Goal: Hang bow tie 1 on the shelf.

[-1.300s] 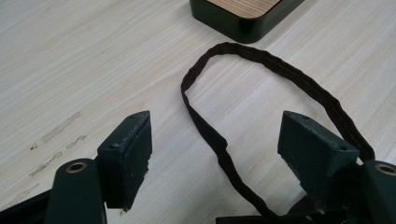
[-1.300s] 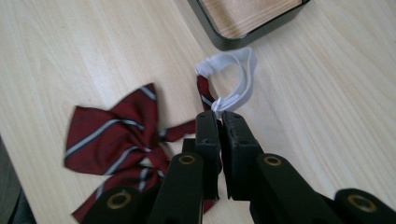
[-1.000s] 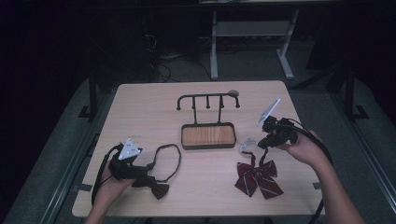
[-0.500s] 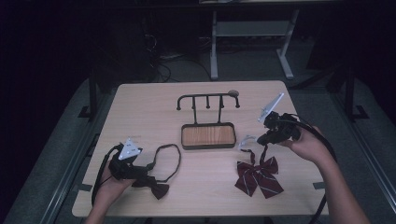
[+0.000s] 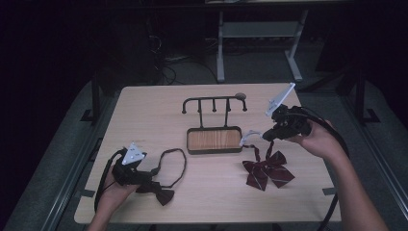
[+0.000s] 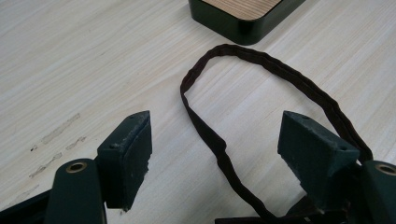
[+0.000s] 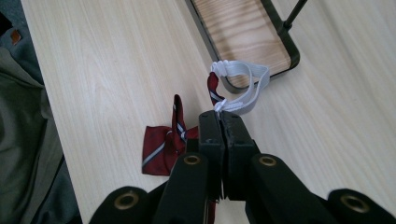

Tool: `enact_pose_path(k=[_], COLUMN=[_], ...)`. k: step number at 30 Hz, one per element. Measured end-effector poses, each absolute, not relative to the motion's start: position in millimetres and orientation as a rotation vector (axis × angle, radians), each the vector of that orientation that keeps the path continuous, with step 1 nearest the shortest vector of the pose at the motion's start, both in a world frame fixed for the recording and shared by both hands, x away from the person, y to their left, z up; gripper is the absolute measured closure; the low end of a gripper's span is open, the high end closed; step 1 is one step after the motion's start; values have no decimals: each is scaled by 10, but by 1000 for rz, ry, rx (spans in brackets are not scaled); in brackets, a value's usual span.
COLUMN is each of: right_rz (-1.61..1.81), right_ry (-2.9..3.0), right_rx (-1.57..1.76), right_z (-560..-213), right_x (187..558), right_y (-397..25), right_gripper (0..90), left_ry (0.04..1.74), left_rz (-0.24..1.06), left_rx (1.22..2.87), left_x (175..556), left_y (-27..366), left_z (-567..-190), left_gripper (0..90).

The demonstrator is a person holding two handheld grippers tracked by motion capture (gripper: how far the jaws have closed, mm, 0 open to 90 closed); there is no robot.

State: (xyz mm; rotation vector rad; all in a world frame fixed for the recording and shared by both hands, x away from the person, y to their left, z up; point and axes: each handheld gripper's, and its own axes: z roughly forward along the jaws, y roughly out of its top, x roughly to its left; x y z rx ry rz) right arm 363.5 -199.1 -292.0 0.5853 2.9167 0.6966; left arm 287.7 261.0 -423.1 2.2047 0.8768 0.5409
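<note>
- The right gripper [image 5: 266, 136] is at about 3 o'clock on the tabletop [image 5: 144, 115], raised a little above it, and its jaws are pressed together on the white elastic strap [image 7: 243, 77] of the red striped bow tie [image 5: 267, 172].
- The strap's loop hangs just over the near right corner of the wooden-based hook stand [image 5: 214, 139]; in the right gripper view the bow [image 7: 164, 149] lies flat on the tabletop below the jaws.
- The left gripper [image 5: 146, 177] rests low at about 7 o'clock, its jaws spread wide and holding nothing.
- A dark bow tie [image 5: 161, 194] lies just beside that gripper, at its 4 o'clock.
- Its dark neck strap [image 6: 219, 144] runs between the open jaws and loops toward the stand's corner, stopping short of it.
</note>
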Motion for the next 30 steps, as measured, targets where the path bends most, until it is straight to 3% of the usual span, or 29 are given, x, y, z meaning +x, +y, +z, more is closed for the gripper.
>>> enact_pose_path(k=[30], right_rz=[711], right_ry=[2850], right_rx=[572], right_z=[-2312], right_x=[3956], right_y=[-1736], right_gripper=[884], left_ry=[880], left_rz=[534], left_rx=[2196], left_x=[2888], left_y=[2643], left_z=[-4229], left_gripper=[266])
